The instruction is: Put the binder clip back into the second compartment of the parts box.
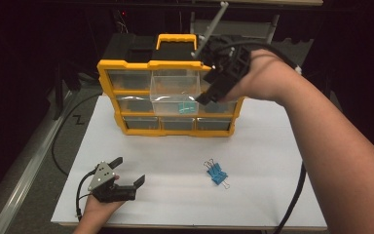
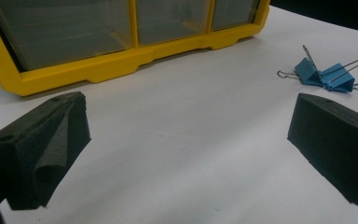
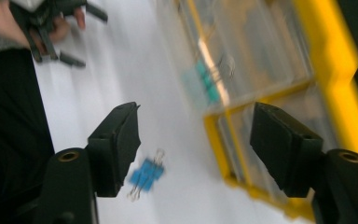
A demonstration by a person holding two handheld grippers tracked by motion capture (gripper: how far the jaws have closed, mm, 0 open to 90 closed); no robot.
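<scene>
While the right gripper (image 1: 205, 100) is hanging spread and empty at the drawer (image 1: 175, 92), the blue clips (image 1: 216, 173) are lying probably nearer the spread, empty left gripper (image 1: 129, 171).

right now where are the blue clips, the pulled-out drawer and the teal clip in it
blue clips (image 1: 216, 173) high view, blue bodies
drawer (image 1: 161, 91) high view, clear front wall
teal clip (image 1: 185, 108) high view, its body

The left hand-held gripper (image 1: 129, 171) lies low near the front edge, jaws spread wide and empty; the right hand-held gripper (image 1: 209, 95) is raised on an outstretched arm, tipped downward, jaws parted, nothing between them
</scene>
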